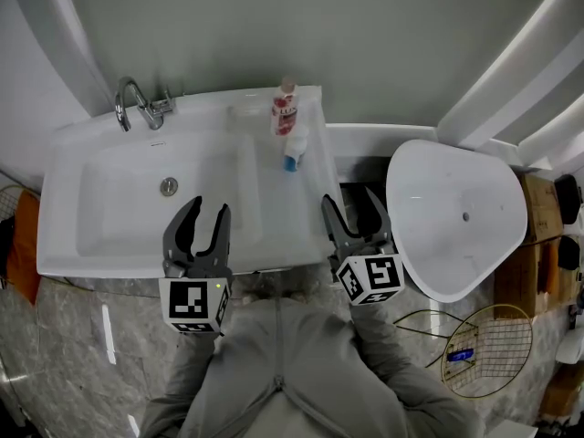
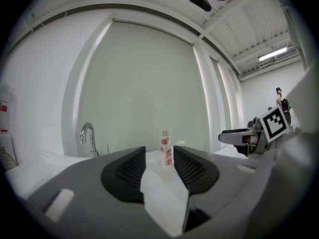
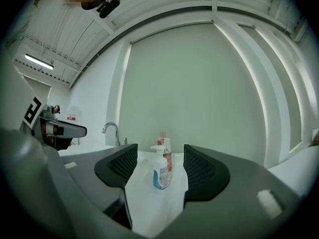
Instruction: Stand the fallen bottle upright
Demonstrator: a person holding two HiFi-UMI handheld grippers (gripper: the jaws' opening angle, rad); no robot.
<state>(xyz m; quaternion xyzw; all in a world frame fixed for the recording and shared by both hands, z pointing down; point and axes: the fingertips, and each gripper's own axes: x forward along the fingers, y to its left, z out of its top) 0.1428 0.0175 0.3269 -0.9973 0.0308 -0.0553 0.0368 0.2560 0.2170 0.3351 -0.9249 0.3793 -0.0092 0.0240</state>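
**A:** Where is the fallen bottle lying?

**B:** No bottle is lying down in any view. The pump bottle (image 1: pixel 293 149) is standing on the right-hand ledge of the sink (image 1: pixel 91 135), well apart from the tap (image 1: pixel 137 103). The red-labelled bottle (image 1: pixel 285 109) is standing just behind it. The task appears to be already done.

**A:** What are the tongs doing?

**B:** The left tongs (image 1: pixel 209 206) and the right tongs (image 1: pixel 349 197) are hovering over the sink's near rim, well short of both bottles. Each pair of jaws is gaping wide and gripping nothing; the bottles are showing between them only as distant objects.

**A:** What could be going wrong from here?

**B:** The two bottles are standing very close together. A wide-open jaw reaching for either one is likely to clip its neighbour. Both are tall and narrow on a smooth ledge, so a sideways nudge could send one toppling, perhaps into the basin.
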